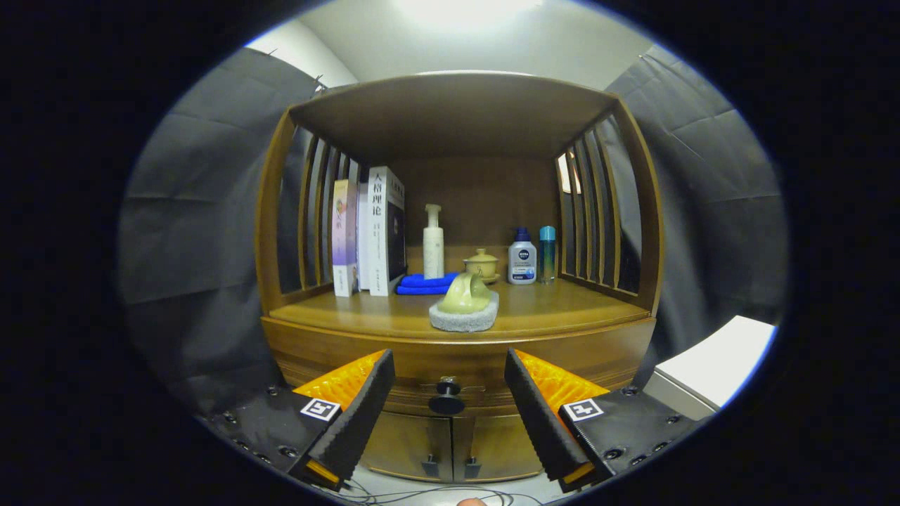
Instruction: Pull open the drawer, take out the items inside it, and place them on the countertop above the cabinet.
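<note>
Gripper faces the wooden cabinet; its fingers are spread wide and grasp nothing, with the dark knob of the closed drawer between them, just ahead and untouched. On the tabletop above the drawer, a yellow-green cup lies tipped on a grey pad near the front edge. Behind it stand books, a white pump bottle over a folded blue cloth, a lidded cup and two small bottles.

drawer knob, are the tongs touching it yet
Apart. The gripper view shows the tongs open, with cabinet wood visible on both sides between the drawer knob and each finger.
</note>
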{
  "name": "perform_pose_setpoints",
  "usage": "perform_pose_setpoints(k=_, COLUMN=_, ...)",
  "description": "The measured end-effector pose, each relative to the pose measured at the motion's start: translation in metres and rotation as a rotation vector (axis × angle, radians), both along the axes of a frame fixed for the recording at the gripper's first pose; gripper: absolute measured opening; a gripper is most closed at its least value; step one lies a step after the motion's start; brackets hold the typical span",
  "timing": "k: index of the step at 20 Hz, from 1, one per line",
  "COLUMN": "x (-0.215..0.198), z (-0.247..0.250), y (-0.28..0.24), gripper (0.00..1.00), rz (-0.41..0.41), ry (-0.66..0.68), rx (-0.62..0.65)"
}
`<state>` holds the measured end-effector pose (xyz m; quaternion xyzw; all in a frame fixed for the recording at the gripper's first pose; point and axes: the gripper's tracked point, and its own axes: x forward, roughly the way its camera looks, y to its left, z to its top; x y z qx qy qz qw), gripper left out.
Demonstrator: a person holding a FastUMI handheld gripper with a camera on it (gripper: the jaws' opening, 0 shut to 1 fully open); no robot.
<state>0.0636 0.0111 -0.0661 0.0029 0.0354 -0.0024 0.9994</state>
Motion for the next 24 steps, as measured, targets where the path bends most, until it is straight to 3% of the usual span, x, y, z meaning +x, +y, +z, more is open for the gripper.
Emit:
perform_pose_setpoints(k=12, x=-0.080, z=0.089, y=0.012, gripper=0.98, rz=0.076, ry=-0.104, rx=-0.021)
perform_pose_setpoints(k=24, x=-0.087, z=0.095, y=0.008, gripper=0.97, rz=0.067, ry=-0.103, rx=-0.001)
